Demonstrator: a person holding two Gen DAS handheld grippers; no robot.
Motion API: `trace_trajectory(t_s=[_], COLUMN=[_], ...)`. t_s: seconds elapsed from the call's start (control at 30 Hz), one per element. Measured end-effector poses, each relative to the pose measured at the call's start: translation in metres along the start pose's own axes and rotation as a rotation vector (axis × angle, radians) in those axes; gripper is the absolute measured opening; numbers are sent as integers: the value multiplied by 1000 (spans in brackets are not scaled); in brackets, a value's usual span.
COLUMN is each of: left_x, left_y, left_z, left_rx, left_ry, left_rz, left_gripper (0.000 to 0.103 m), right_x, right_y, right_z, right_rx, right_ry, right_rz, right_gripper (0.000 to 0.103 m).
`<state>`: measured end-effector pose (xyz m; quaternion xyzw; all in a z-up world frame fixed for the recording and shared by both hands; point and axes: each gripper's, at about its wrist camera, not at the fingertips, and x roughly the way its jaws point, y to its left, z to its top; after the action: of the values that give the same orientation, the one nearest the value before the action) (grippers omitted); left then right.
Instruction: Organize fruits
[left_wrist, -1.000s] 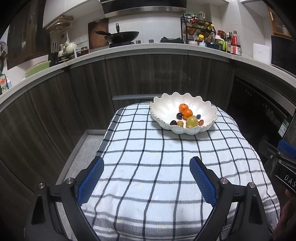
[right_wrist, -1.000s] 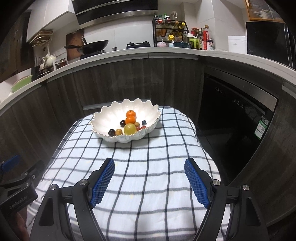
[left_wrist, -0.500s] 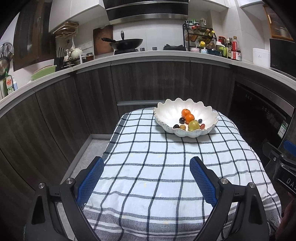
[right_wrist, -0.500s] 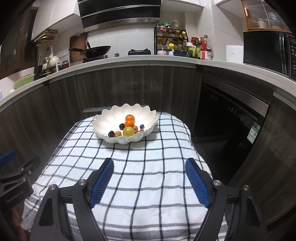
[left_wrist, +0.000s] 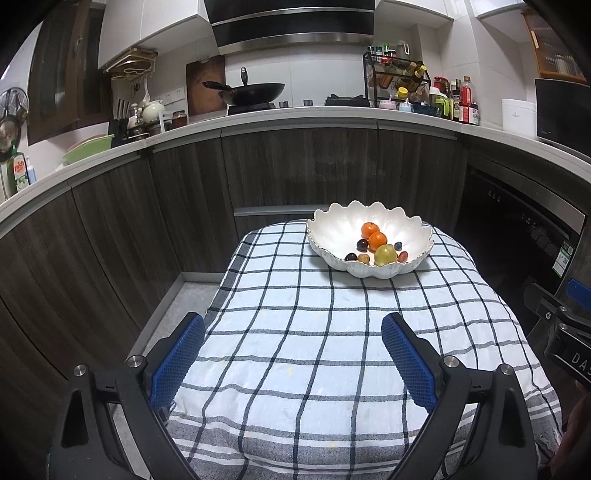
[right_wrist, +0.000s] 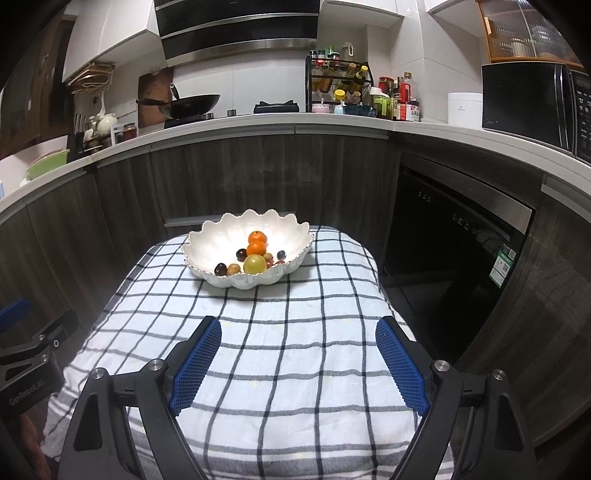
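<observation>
- We list the scalloped bowl (right_wrist: 229, 236): glossy white ceramic.
- Our checked cloth (right_wrist: 295, 332): soft woven fabric, matt.
- Cabinet fronts (left_wrist: 295, 166): dark wood grain.
- Gripper pads (right_wrist: 195, 362): ribbed blue rubber, we judge.

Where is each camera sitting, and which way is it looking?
Left wrist view: sits on the left tool, looking forward and a bit down over the checked cloth at the white bowl of fruit; its own two blue pads show, standing open.
Right wrist view: sits on the right tool, facing the same way; its blue pads stand open.
Both share the bowl, cloth and kitchen counter, and each glimpses the other tool at its edge.
</observation>
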<state>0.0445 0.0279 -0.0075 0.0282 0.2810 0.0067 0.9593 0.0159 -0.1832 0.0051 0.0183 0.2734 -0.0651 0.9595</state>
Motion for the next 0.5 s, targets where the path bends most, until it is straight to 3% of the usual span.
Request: trace_trajectory(t_s=[0.5], left_x=[-2], left_y=[-1], left_z=[1], left_rx=[5], left_ry=[-4], left_rz=[-10], left_gripper=[99], right_x=[-2], right_y=[-2], right_z=[1], right_rx=[4], right_ry=[0], right_rz=[0], right_gripper=[87])
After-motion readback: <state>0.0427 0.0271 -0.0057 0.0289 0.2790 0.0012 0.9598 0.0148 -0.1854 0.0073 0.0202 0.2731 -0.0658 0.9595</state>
